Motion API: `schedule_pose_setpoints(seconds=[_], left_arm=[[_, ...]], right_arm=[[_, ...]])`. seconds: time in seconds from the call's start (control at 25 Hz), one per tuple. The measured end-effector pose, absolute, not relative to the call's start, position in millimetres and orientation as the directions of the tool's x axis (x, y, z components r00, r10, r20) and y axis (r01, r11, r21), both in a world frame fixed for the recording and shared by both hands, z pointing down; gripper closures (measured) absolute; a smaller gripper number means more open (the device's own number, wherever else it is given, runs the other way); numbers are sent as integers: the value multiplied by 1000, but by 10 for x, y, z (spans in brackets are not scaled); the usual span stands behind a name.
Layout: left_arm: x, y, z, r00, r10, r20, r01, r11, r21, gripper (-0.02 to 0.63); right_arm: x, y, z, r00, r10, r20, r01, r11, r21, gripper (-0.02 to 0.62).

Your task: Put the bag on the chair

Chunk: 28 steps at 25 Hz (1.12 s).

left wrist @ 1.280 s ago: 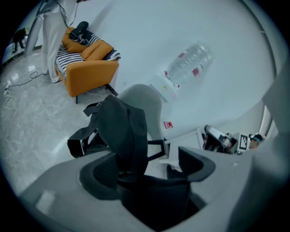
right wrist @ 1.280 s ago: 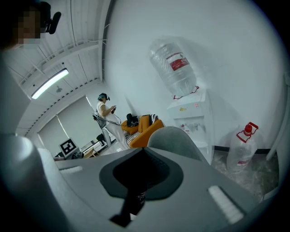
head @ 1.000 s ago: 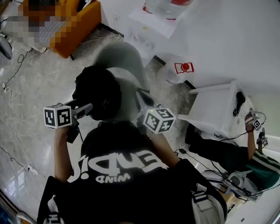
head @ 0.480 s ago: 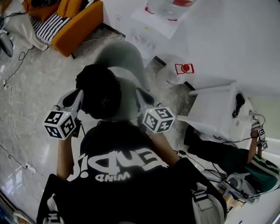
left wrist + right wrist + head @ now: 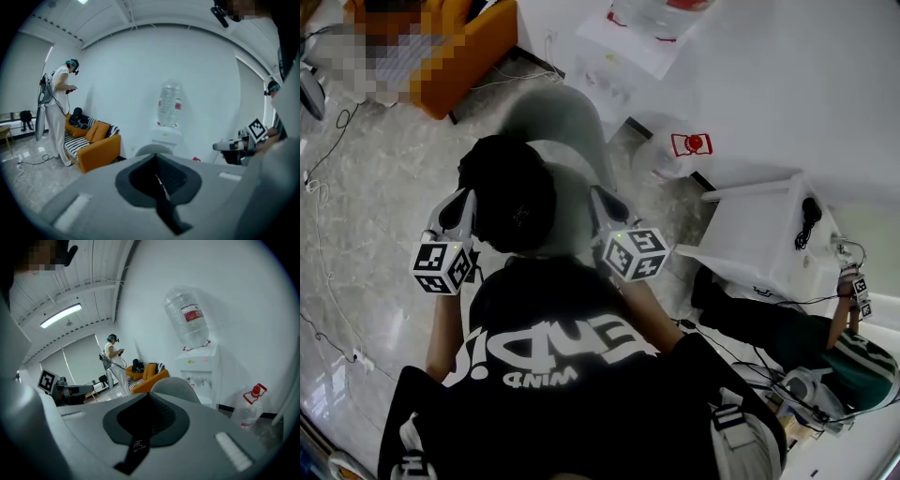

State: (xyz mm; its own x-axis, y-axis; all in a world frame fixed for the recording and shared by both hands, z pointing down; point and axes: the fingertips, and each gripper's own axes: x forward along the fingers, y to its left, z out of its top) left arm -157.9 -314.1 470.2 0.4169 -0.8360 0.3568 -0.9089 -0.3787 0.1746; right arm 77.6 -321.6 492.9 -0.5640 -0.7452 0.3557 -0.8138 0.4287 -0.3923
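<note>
A black bag (image 5: 508,192) hangs over the seat of a grey chair (image 5: 567,122) in the head view, between my two grippers. My left gripper (image 5: 456,208) is at the bag's left side. Its jaws have just been closing and now stand shut on a thin black strap (image 5: 168,216) in the left gripper view, where the left gripper (image 5: 157,176) points at the chair's back (image 5: 152,149). On the bag's right side, my right gripper (image 5: 605,204) is shut on a black strap with a small white logo (image 5: 136,448). The right gripper (image 5: 147,416) also faces the chair (image 5: 176,387).
An orange sofa (image 5: 464,52) stands at the far left, with a person (image 5: 58,108) beside it. A water dispenser (image 5: 628,37) and a floor jug (image 5: 680,150) stand by the wall. A white side table (image 5: 769,234) and a seated person (image 5: 825,347) are at the right. Cables lie on the floor.
My left gripper has swung from lying sideways toward the bag to pointing along the bag's left side, and its jaws have closed. The right gripper and the bag have hardly moved.
</note>
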Motion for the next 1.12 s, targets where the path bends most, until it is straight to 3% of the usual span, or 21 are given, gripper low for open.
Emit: schedule_pose_setpoints(seconds=[1.12], left_arm=[[-1723,-3198,4804,361,-858,365,-927,-290,237,606]], right_arm=[[719,-3230,4938,-549,-747,376,-831,437,-345,595]])
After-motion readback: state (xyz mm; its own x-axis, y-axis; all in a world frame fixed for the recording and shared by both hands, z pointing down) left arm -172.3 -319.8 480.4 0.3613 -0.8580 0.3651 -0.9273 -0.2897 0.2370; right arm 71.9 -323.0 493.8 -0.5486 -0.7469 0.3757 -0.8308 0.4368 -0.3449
